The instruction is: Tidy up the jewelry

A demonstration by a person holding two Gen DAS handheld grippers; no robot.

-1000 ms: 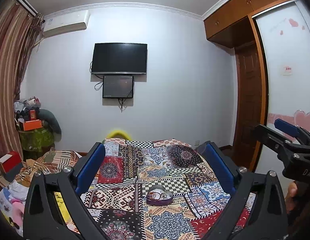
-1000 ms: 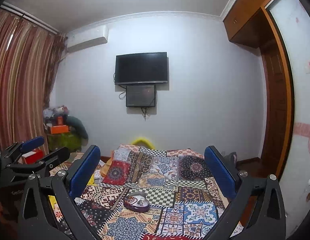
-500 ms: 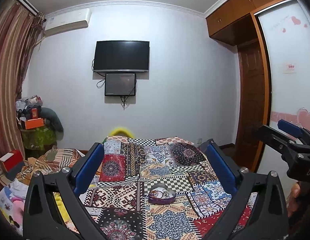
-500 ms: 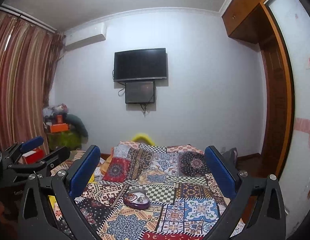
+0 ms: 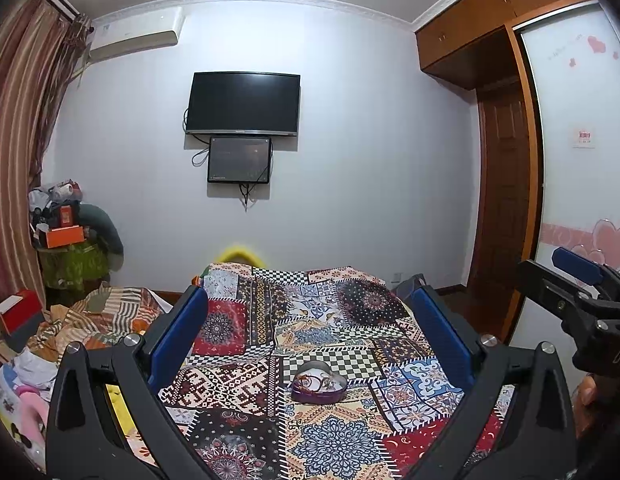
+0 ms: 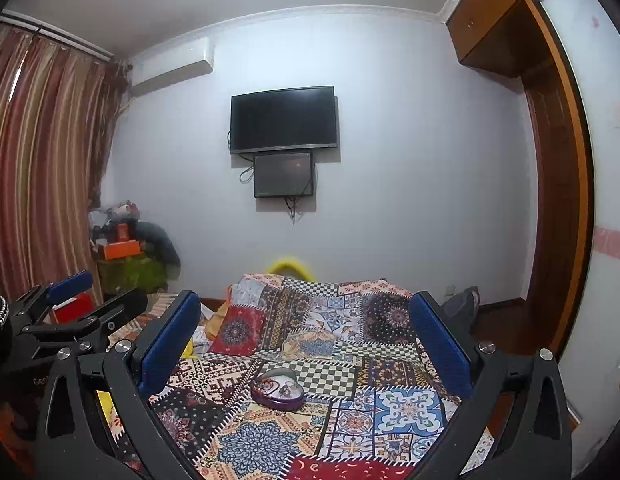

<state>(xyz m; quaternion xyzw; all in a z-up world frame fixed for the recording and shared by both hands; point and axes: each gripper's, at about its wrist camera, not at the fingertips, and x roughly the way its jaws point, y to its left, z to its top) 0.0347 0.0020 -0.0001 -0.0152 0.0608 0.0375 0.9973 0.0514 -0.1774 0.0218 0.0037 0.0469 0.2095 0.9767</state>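
Note:
A purple heart-shaped jewelry box (image 5: 319, 385) lies open on a patchwork bed cover (image 5: 334, 436), with tangled jewelry inside; it also shows in the right wrist view (image 6: 277, 390). My left gripper (image 5: 310, 320) is open and empty, held above and before the box. My right gripper (image 6: 304, 322) is open and empty too, at a similar distance. The right gripper shows at the right edge of the left wrist view (image 5: 570, 280); the left gripper shows at the left of the right wrist view (image 6: 86, 300).
The bed cover (image 6: 350, 420) fills the foreground. A TV (image 5: 243, 104) hangs on the far wall. Clutter and a red box (image 5: 18, 312) lie left of the bed. A wardrobe and wooden door (image 5: 506, 208) stand on the right.
Both views have shifted slightly: the room sits a little higher and closer in frame, and the jewelry box is a bit nearer. Both grippers stay open.

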